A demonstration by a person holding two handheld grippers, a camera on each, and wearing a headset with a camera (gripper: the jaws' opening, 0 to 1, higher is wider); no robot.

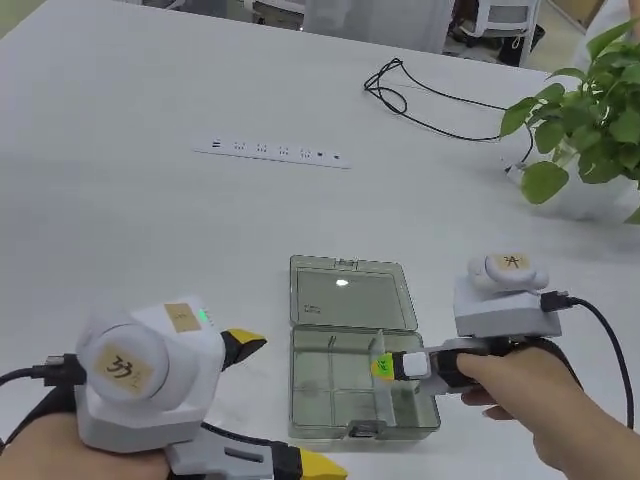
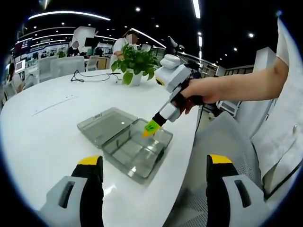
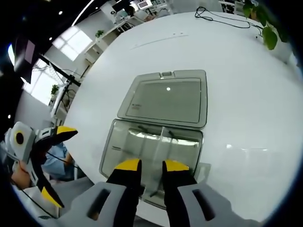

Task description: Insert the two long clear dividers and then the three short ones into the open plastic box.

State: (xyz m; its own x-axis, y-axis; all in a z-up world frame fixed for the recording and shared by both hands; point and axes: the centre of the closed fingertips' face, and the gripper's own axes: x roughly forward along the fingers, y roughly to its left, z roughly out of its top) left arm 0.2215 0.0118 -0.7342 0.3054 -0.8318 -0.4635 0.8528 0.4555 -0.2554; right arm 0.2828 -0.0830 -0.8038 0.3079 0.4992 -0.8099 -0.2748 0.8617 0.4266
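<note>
Right gripper: jaws drawn close, a narrow slit between them, tips down inside the tray of the box. Whether a clear piece is pinched in that slit I cannot tell (clear plastic against clear plastic).

Left gripper: jaws spread wide, holding nothing, hanging near-left of the box above the table.

The box sits open on the table, with its lid laid flat behind the tray.

Progress, as I judge it: thin lines cross the tray, so some dividers look seated. The work appears well along, probably on the short ones. The exact count is not readable. In the head view the right gripper's body hides the tray's right part.
</note>
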